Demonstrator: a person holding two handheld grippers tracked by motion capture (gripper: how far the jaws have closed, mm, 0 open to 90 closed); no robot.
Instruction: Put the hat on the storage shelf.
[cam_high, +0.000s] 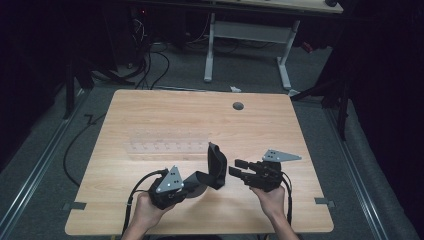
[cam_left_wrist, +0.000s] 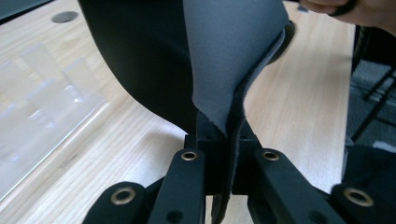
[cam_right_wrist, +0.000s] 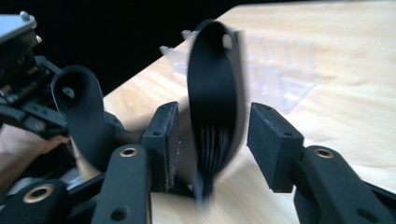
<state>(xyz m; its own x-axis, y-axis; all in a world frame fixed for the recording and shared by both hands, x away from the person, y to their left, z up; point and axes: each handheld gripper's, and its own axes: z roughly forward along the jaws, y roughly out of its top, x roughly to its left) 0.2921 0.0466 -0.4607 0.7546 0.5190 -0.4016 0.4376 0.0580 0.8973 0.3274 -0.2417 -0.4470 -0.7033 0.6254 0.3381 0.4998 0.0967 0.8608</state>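
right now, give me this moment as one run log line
left gripper: shut on black strap | right gripper: open, jaws either side of strap's free end | clear rack: on table, untouched

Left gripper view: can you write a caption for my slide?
The left gripper pinches a floppy black-and-grey strap above a wooden table, beside a clear plastic rack.

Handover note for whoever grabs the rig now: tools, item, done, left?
Left tool: shut on one end of the black strap, which arcs up above the table.
Right tool: open, jaws either side of the strap's raised loop, not clamped.
Clear plastic rack sits behind, untouched.
Done: strap lifted by the left tool.
Left: probably close the right tool on the loop; goal unstated.
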